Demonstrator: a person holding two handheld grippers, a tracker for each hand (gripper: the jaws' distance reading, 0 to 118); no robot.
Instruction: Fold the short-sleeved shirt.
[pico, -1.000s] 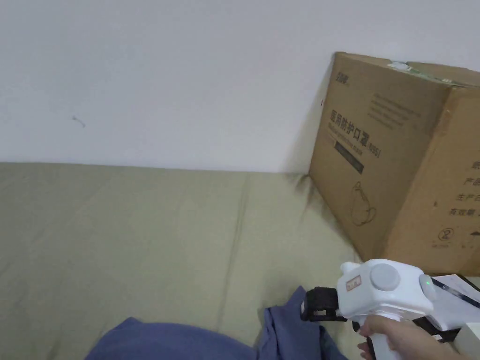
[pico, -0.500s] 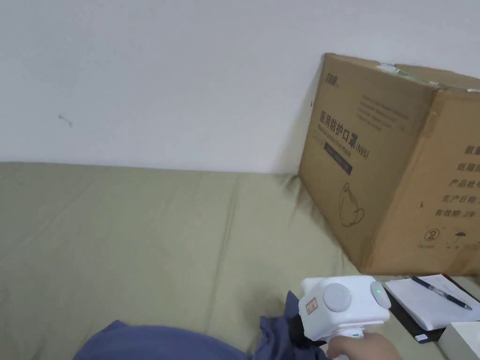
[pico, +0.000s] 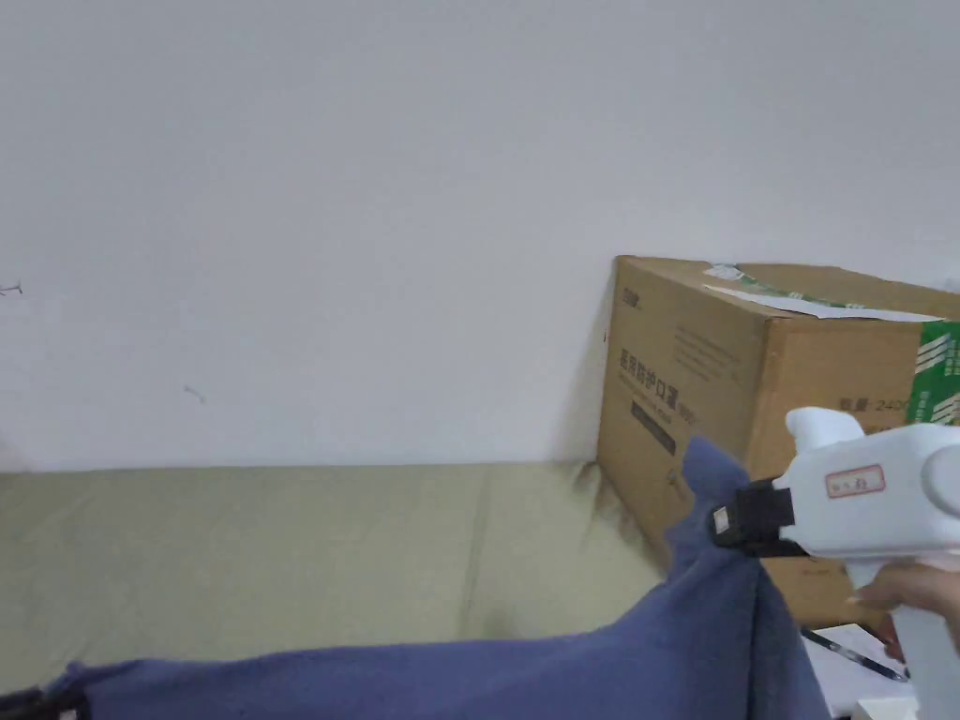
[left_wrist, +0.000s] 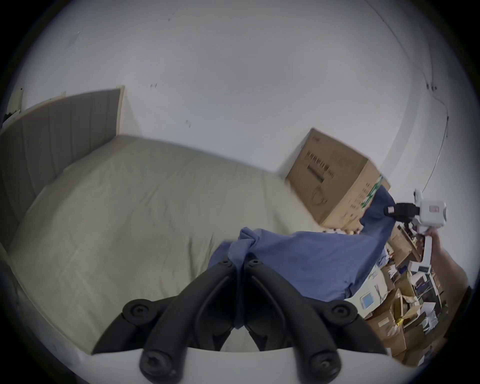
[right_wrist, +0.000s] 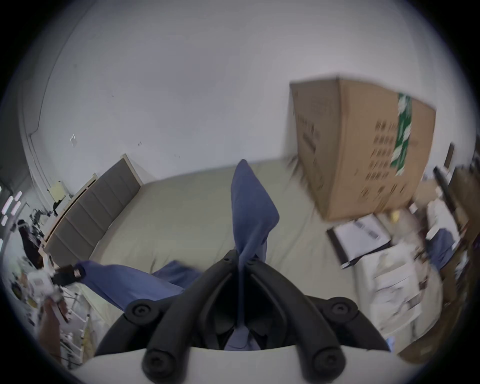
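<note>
Shirt (pico: 525, 670): blue, short-sleeved, held up off the bed (pico: 281, 553) and stretched betw. both grippers, sagging in the middle. R gripper (pico: 727, 525), head view: white body w/ black jaw block, at right of frame, in front of the cardboard box (pico: 750, 375); a hand (pico: 905, 600) grips its handle. Jaws are closed flat on a pinch of shirt fabric; a pointed corner of cloth sticks up above the clamp, rest of the cloth falls away below and to the left. R gripper view confirms: both black jaws (right_wrist: 241, 262) meet w/ cloth pressed betw. them, a blue flap standing up past the tips, and a tail of fabric running back betw. the jaw arms. L gripper (left_wrist: 240, 262), L gripper view: jaws likewise drawn together on a bunched, twisted bit of shirt, no gap visible at the tips; fabric runs from there across to the R gripper, seen far off at right. In head view the L end of the shirt sits at the bottom-left corner of frame, lower than the R end. Bed: covered w/ an olive-green sheet, against a white wall (pico: 375, 187); grey padded headboard (left_wrist: 52, 130) at one end. Box stands on the bed by the wall. A pen (pico: 848, 652) lies on white paper just below the box, beside the shirt's hanging edge.
</note>
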